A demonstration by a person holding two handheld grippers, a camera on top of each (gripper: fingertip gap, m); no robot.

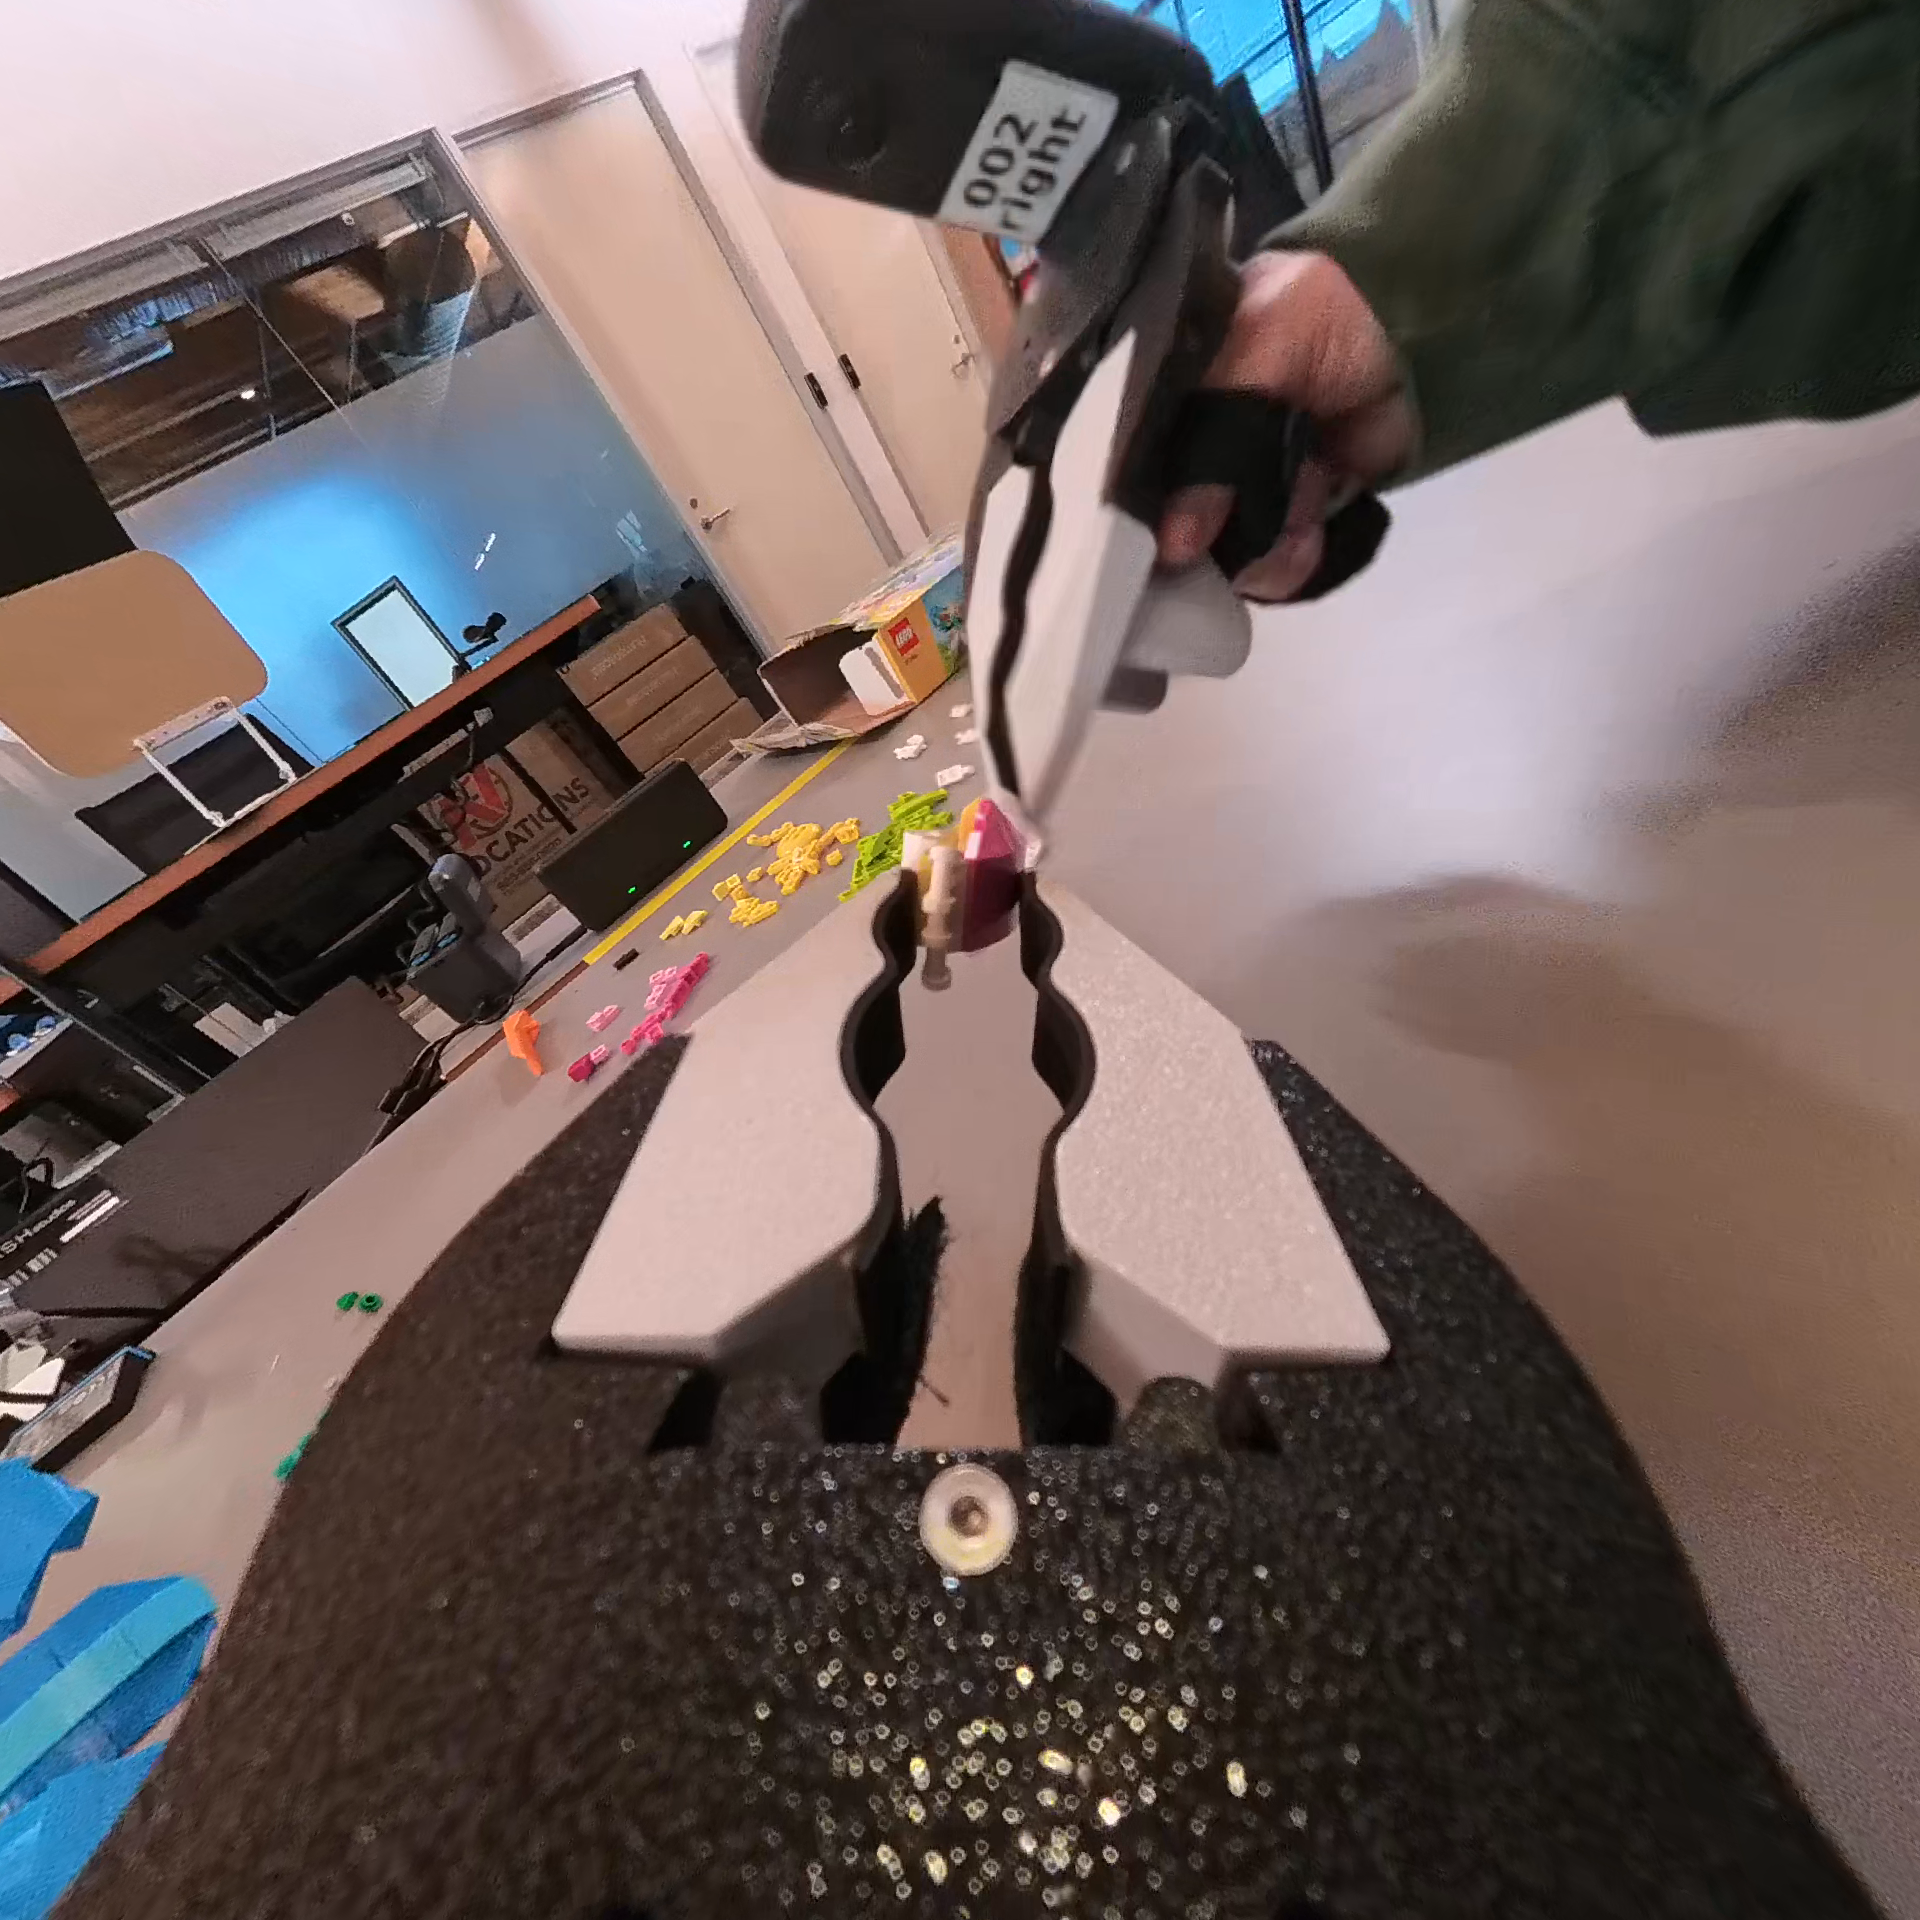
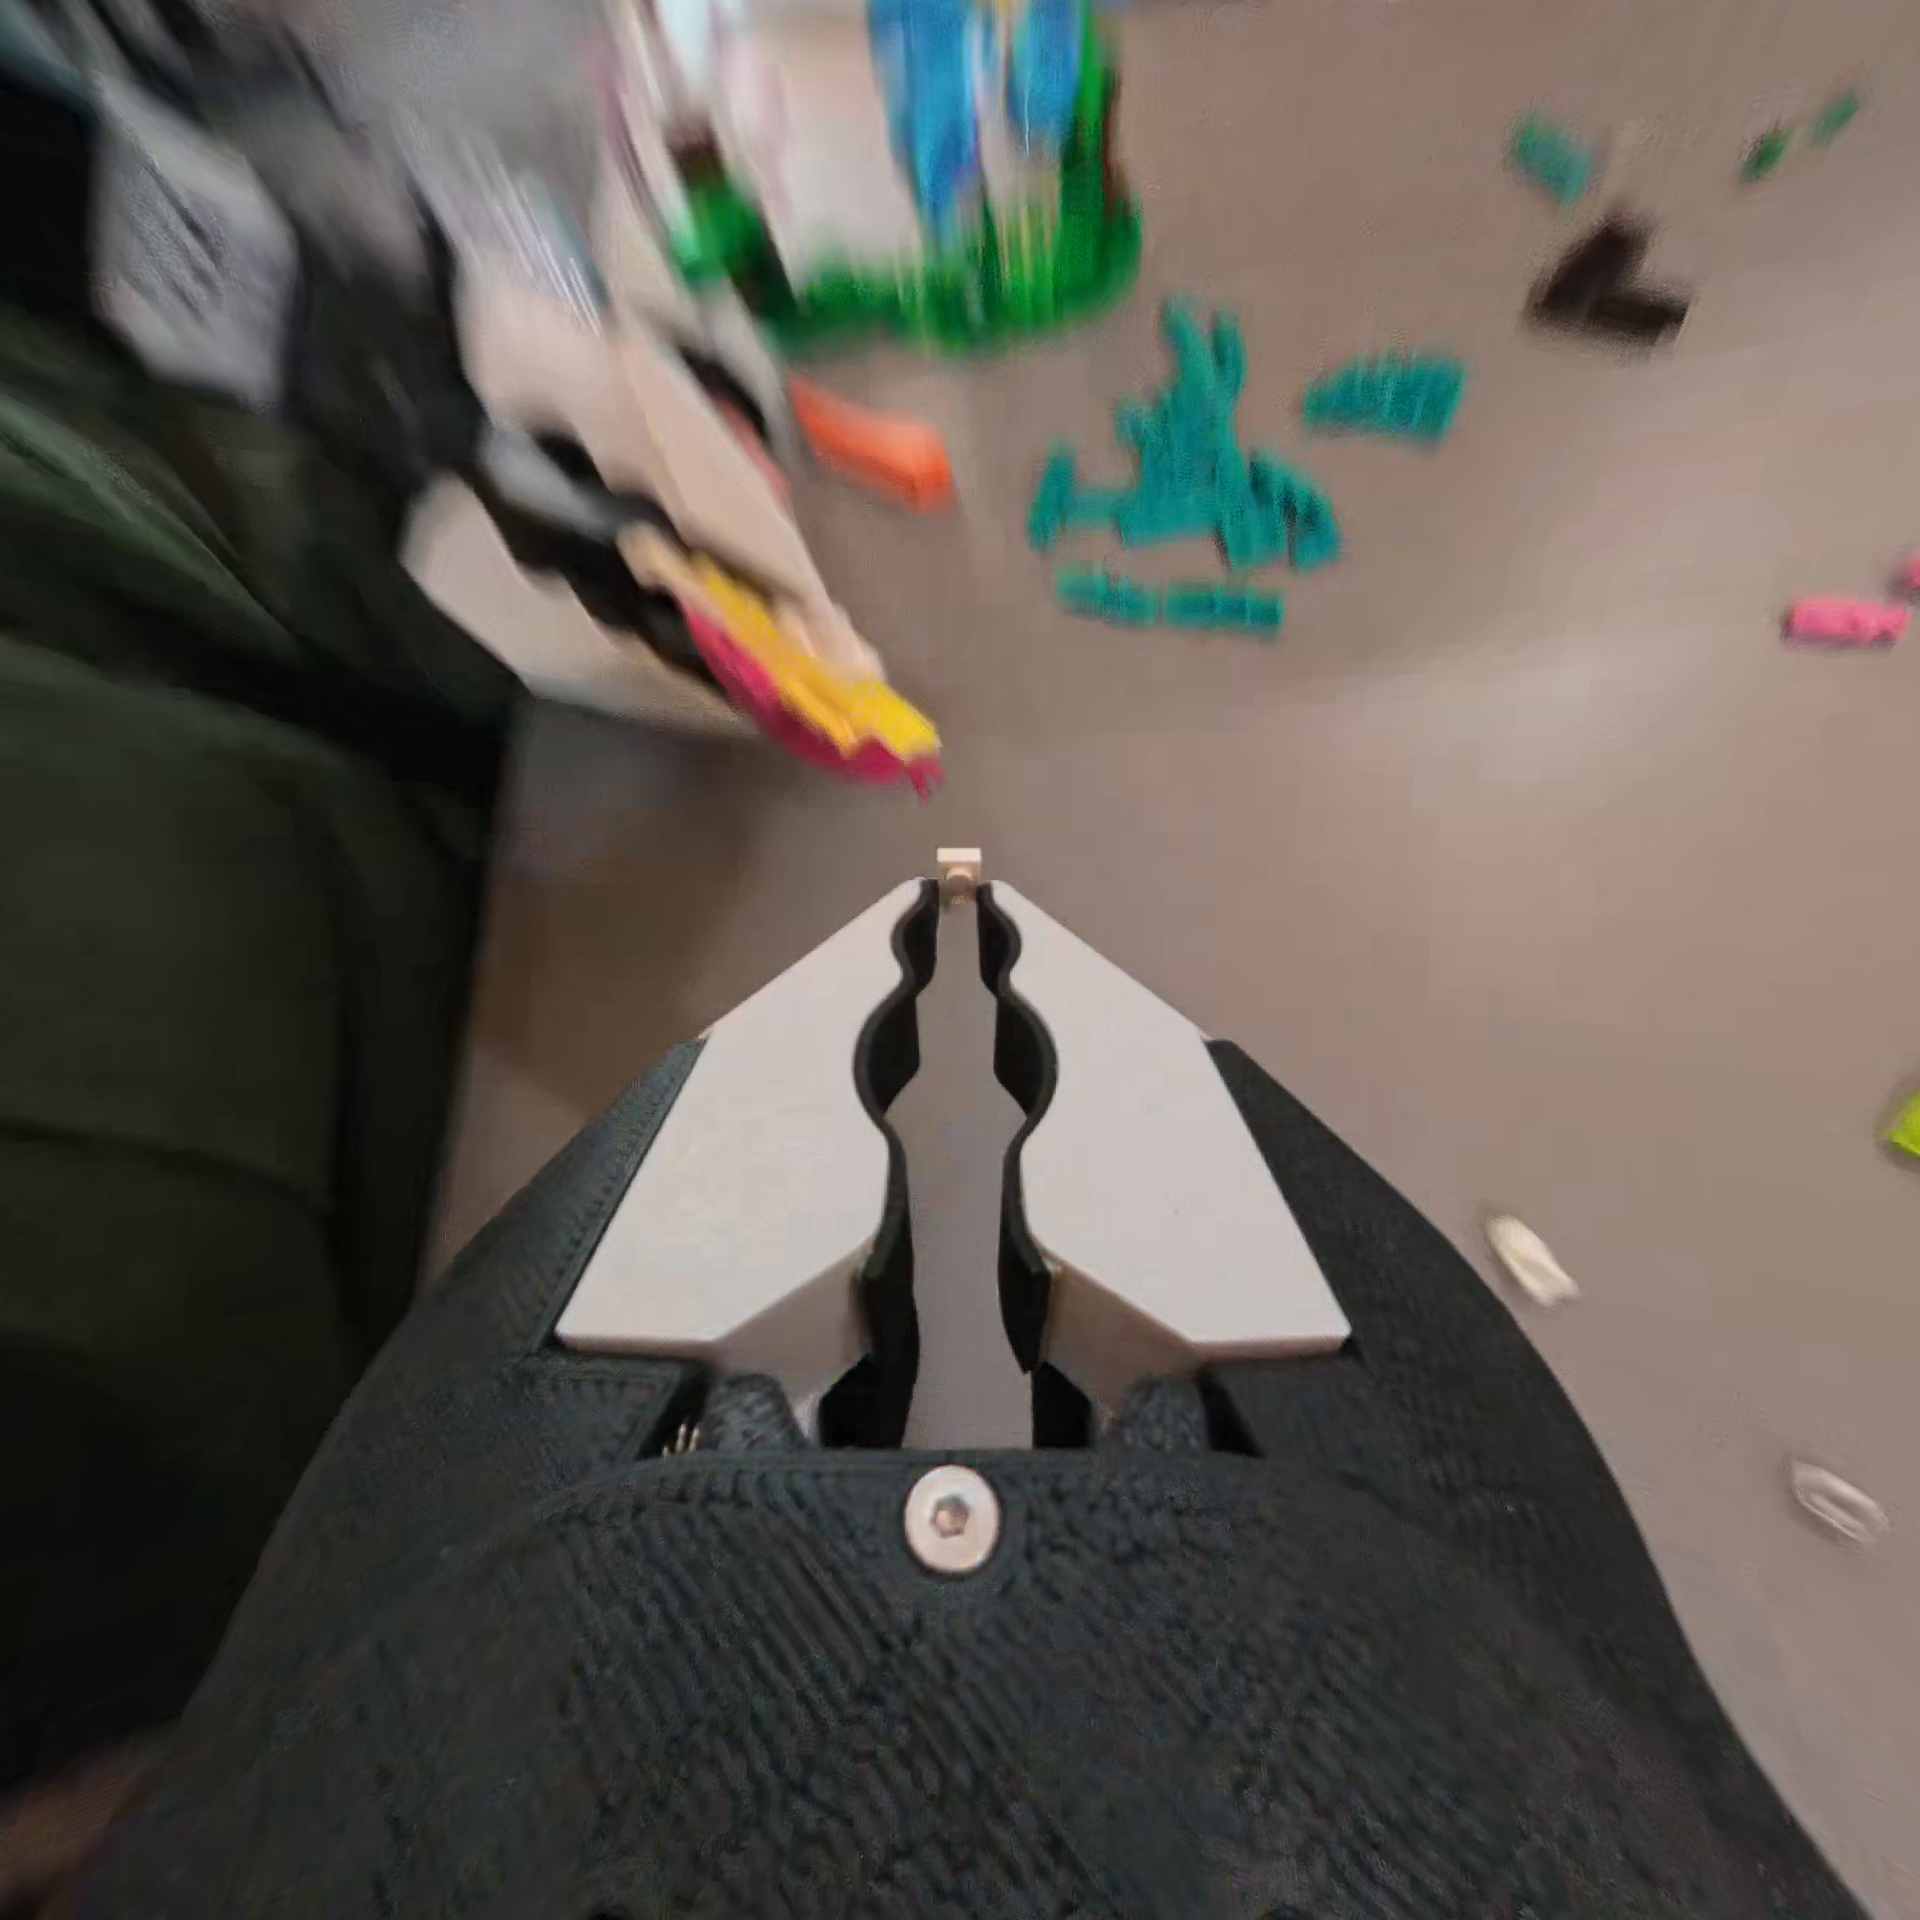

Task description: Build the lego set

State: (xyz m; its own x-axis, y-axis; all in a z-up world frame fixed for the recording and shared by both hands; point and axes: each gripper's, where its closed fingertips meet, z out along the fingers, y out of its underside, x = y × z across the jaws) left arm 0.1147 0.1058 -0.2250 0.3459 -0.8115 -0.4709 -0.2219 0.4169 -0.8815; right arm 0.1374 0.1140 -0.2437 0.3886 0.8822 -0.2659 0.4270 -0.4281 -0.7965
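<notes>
Left wrist view first: the left tool (image 1: 961,904) is closed on a small lego assembly (image 1: 971,878) of magenta, yellow and white bricks with a pale peg hanging down between the fingertips. Just above it, the right tool (image 1: 1023,805) comes down from the upper right, tips nearly together on something small and white at the assembly's top edge; whether the two touch cannot be told. A hand (image 1: 1288,416) in a green sleeve (image 1: 1662,208) grips its handle. Beyond, on the grey counter (image 1: 1455,1143), lie loose pink bricks (image 1: 655,1003), an orange piece (image 1: 523,1039), yellow bricks (image 1: 795,857) and lime-green bricks (image 1: 894,826), with an open set box (image 1: 914,649) farther back. A desk (image 1: 312,738) and glass partition (image 1: 343,436) stand behind.

Right wrist view, heavily blurred away from the centre: the right tool (image 2: 954,894) pinches a tiny pale square brick (image 2: 956,860) at its very tips. Just ahead and to the left, the left tool (image 2: 790,644) holds the magenta and yellow assembly (image 2: 831,717), close to the pale brick but apart from it here. Farther off on the counter (image 2: 1351,935) are an orange piece (image 2: 878,447), teal bricks (image 2: 1195,478), a pink brick (image 2: 1844,621) and a partly built green-based model (image 2: 966,260).
</notes>
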